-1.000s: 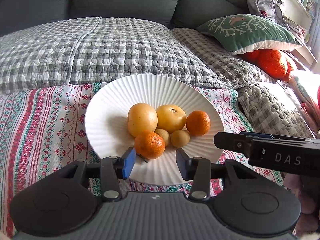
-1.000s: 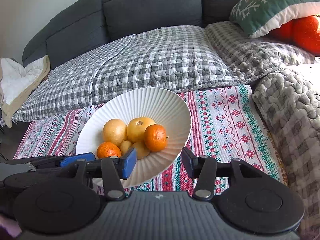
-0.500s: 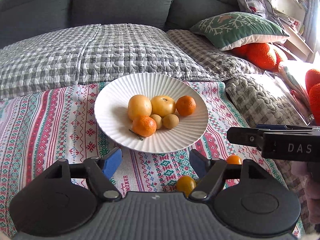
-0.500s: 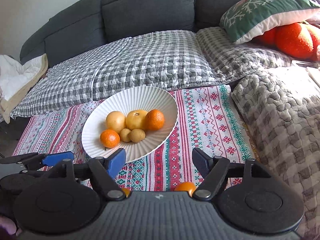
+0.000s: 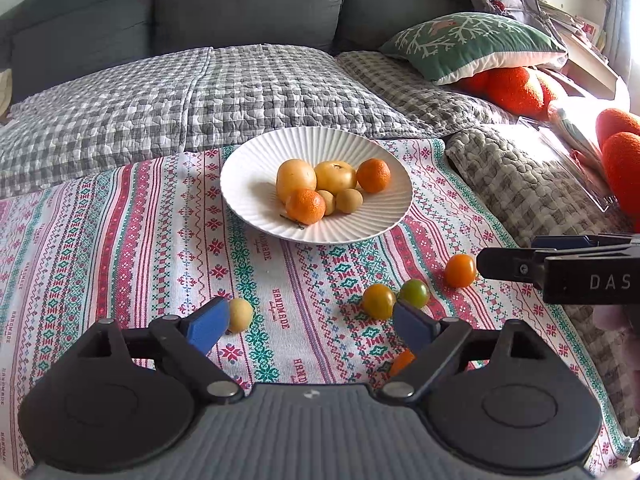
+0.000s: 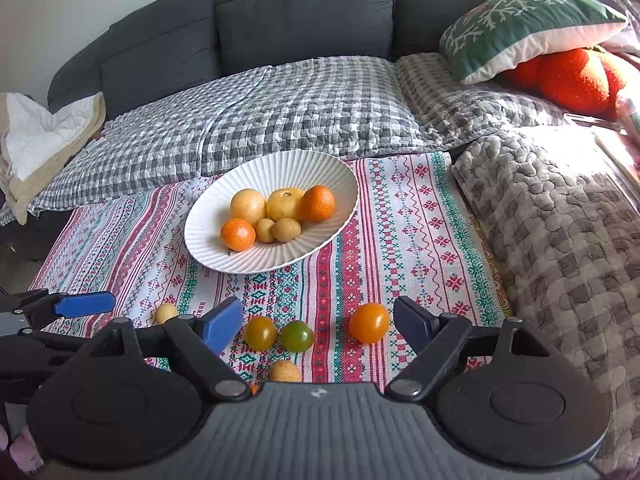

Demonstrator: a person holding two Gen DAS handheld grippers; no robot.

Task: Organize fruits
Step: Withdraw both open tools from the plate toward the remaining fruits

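A white ribbed plate point(image 5: 248, 184) point(image 6: 340, 184) on the patterned cloth holds several fruits: two yellow ones, two mandarins, two small tan ones. Loose on the cloth nearer me lie an orange tomato point(image 5: 460, 270) point(image 6: 369, 323), a green tomato point(image 5: 414, 293) point(image 6: 297, 336), a yellow-orange tomato point(image 5: 378, 301) point(image 6: 261, 333), a small pale fruit point(image 5: 241, 314) point(image 6: 166, 313) and another tan one point(image 6: 285, 371). My left gripper point(image 5: 308, 326) is open and empty above the cloth. My right gripper point(image 6: 318, 324) is open and empty over the loose tomatoes.
The patterned cloth point(image 5: 120, 248) covers a low surface before a grey sofa with checked quilts point(image 5: 200, 92). A green pillow point(image 5: 472, 46) and orange plush balls point(image 5: 516, 90) lie at the right. A quilted blanket point(image 6: 560, 220) borders the cloth's right edge.
Both grippers have pulled back from the plate and opened wider. The loose tomatoes and small fruits on the near cloth have come into view.
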